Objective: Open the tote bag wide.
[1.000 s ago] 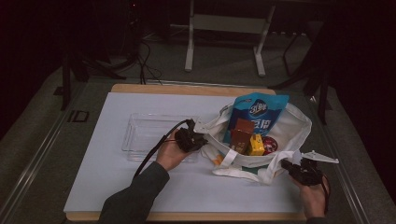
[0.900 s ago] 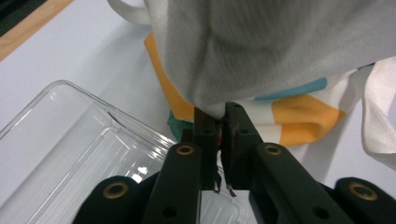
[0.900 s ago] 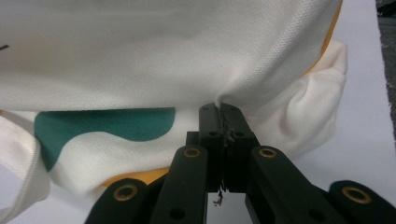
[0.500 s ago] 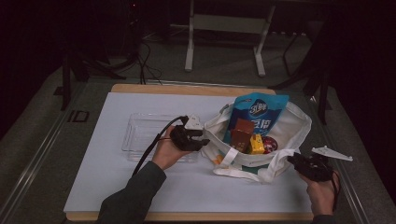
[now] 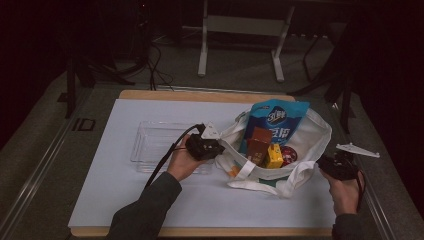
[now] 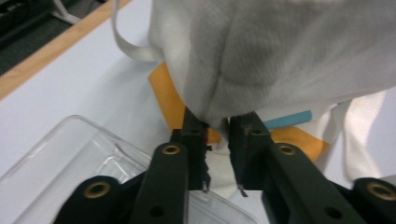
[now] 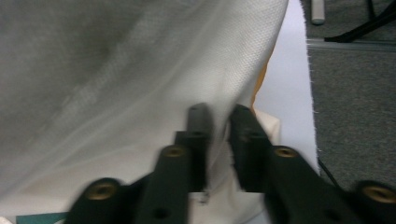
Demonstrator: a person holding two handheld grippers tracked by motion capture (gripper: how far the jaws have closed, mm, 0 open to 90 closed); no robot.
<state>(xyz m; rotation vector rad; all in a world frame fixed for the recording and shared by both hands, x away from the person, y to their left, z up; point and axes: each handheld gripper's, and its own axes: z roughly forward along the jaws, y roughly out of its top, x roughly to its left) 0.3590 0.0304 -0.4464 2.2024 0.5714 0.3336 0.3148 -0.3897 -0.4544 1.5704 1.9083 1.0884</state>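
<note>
gripping the white cloth bag (image 5: 300, 150) from both sides, the two grippers have each just been closing on its fabric. left gripper (image 5: 216, 148) sits at the bag's left rim, near the middle of the tabletop (image 5: 120, 200); in the left gripper view its jaws stand nearly together with a fold of white cloth pinched between them, an orange patch showing just behind. right gripper (image 5: 325, 164) is at the bag's right side, close to the right edge of the tabletop; in the right gripper view its jaws are likewise nearly together with cloth caught between them, the picture somewhat blurred. bag lies on the right half of the tabletop, mouth open upward. inside it: a blue snack packet (image 5: 275, 122) standing toward the far side, a brown box (image 5: 259, 143), a yellow box (image 5: 273, 156) and a red round item (image 5: 289, 155), too small to identify. a clear plastic tray (image 5: 155, 145) lies left of the bag, just beside the left hand (image 5: 182, 162).
</note>
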